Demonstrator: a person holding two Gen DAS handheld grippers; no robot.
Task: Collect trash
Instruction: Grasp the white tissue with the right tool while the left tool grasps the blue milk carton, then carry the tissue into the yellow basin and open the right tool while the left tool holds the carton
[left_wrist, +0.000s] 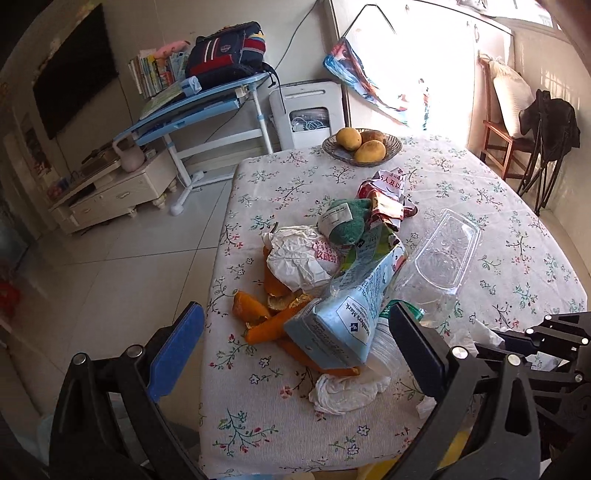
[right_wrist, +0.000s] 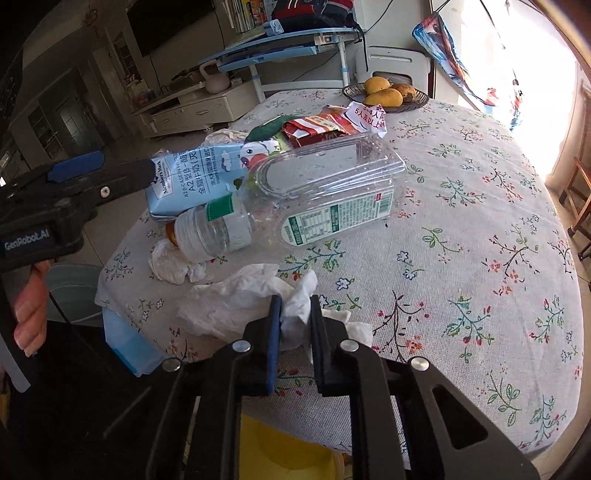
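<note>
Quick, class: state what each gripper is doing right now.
Left gripper: open, holding nothing, above the milk carton.
Right gripper: closed on the crumpled tissue.

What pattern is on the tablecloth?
The grey-beige fabric tablecloth has a small floral sprig print, clearest in the right wrist view.

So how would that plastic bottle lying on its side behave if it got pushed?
The bottle looks empty and clear, so it is probably light. It lies on its round side, so a nudge would likely roll it, though the milk carton and tissue touching it may stop it. Thin walls would probably dent when squeezed.
</note>
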